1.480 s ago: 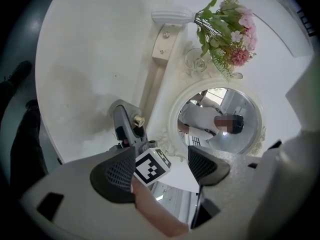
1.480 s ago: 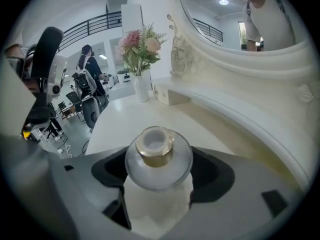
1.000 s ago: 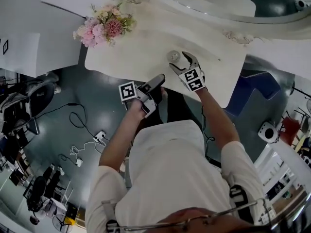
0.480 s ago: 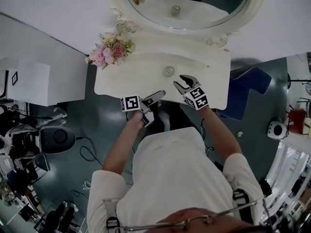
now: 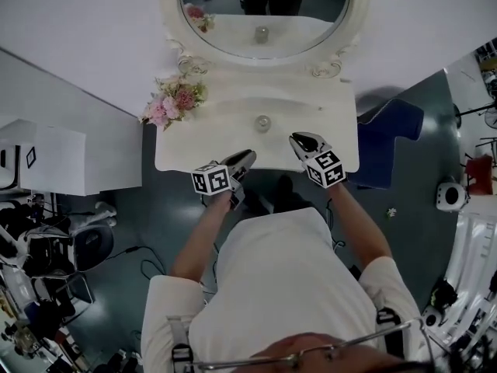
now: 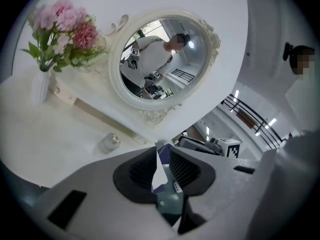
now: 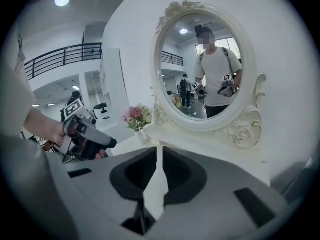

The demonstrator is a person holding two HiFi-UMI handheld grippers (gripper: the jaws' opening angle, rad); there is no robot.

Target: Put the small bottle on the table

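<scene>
The small clear bottle (image 5: 262,123) (image 6: 109,142) stands upright, by itself, in the middle of the white vanity table (image 5: 194,150). My left gripper (image 5: 245,156) (image 6: 156,146) hovers at the table's front edge, below and left of the bottle. Its jaws are closing, almost together, with nothing between them. My right gripper (image 5: 301,140) (image 7: 160,146) is over the front right of the table, well clear of the bottle. Its jaws are closing too, leaving only a thin slit that holds nothing. The bottle does not show in the right gripper view.
A vase of pink flowers (image 5: 175,99) (image 6: 60,29) stands at the table's back left. An oval mirror (image 5: 260,10) rises behind the table. A blue seat (image 5: 392,130) is to the right and a white cabinet (image 5: 46,158) to the left.
Both grippers have drawn back from the bottle toward the table's front edge and their jaws have closed. The bottle stays where it stood.
</scene>
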